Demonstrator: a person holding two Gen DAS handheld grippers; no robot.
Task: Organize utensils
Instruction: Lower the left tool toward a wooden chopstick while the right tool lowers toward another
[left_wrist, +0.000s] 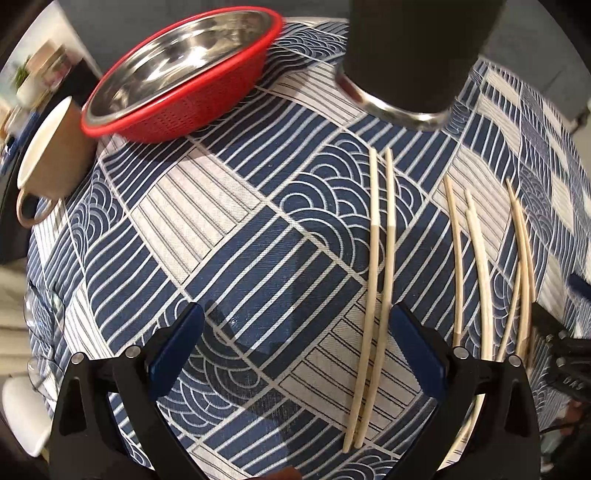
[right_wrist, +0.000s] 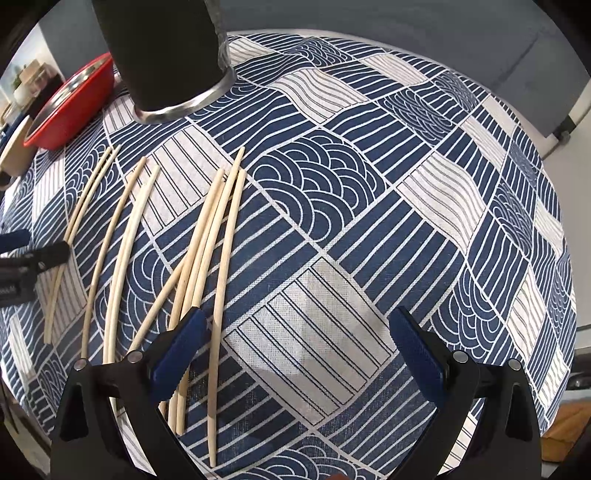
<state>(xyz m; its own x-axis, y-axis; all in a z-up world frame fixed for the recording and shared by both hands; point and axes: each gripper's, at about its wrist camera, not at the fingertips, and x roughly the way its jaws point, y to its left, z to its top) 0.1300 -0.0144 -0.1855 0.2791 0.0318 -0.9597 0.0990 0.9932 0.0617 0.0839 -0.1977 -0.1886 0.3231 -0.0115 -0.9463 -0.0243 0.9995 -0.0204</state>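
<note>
Both my tongs hang wide open over the blue-and-white tablecloth (right_wrist: 332, 229), nothing between the pads. Left tongs (left_wrist: 297, 350) first — a pair of chopsticks (left_wrist: 376, 266) lies just inside my right-hand finger (left_wrist: 417, 354), long axis running straight away from me, near ends below the pad, far tips aimed at the black tumbler (left_wrist: 413, 55). Past that finger, more sticks (left_wrist: 480, 266) lie roughly parallel, pointing the same way. Bare cloth fills the rest of my span and out to the left.

Right tongs (right_wrist: 297, 350) now — the loose bundle of chopsticks (right_wrist: 207, 240) crosses under my left-hand finger (right_wrist: 177, 354), some overlapping, fanning away and slightly rightward toward the tumbler's steel base. One long stick (right_wrist: 221, 266) lies just inside that finger. To my right, open cloth all the way to the table's edge.

Farther off on the left side — a red colander (left_wrist: 177, 88) with a steel bowl (left_wrist: 184, 51) inside, and a tan mug (left_wrist: 55, 147) beside it at the cloth's edge.
</note>
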